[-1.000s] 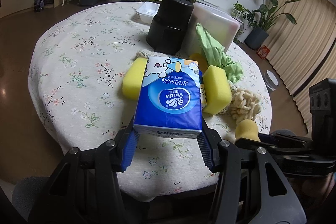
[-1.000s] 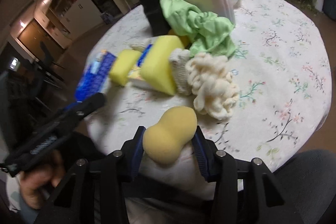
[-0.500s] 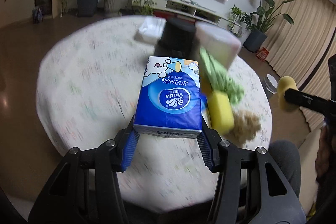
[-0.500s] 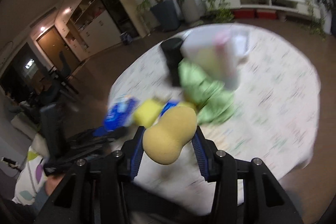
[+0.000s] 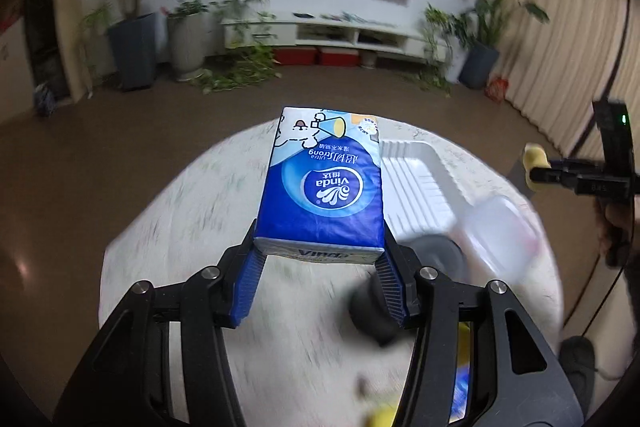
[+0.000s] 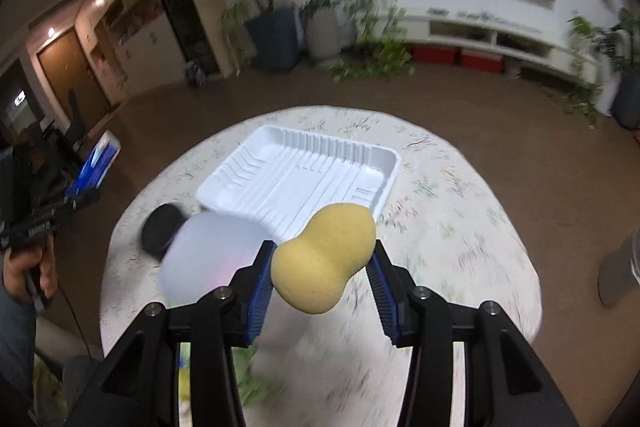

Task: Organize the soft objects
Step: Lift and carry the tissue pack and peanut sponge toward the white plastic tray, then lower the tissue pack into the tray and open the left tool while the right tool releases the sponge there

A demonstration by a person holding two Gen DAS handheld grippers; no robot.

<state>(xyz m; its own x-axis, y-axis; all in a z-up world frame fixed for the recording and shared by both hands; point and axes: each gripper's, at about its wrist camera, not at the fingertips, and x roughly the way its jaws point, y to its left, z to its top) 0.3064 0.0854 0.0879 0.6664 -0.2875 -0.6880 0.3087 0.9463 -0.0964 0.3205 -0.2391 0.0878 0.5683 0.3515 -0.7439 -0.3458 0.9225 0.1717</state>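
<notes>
While both grippers are held above a round table (image 6: 460, 195) covered in a pale flowered cloth, each is seen gripping one soft item. In the left wrist view, the left gripper (image 5: 318, 269) is closed on a blue tissue pack (image 5: 324, 187), its blue pads pressed against the pack's near corners, and the pack is held in the air over the table with its printed face up. Beyond and to the right of the pack, a white ribbed tray (image 5: 416, 179) is seen lying on the cloth, and nearer, at the right, a frosted plastic box (image 5: 500, 231) and a black round container (image 5: 372, 307) are shown blurred. At the far right of that view the right gripper (image 5: 538, 173) is seen from the side, with a yellow tip showing between its fingers. In the right wrist view, the right gripper (image 6: 320, 275) is closed on a yellow peanut-shaped sponge (image 6: 324, 259), which is pinched at its waist and held in the air just in front of the tray's near edge. The frosted box is seen just left of the sponge, with the black container further left. At the left edge, a hand (image 6: 28, 267) is seen holding the other gripper's handle, the blue pack visible above it. The table surface is blurred.
</notes>
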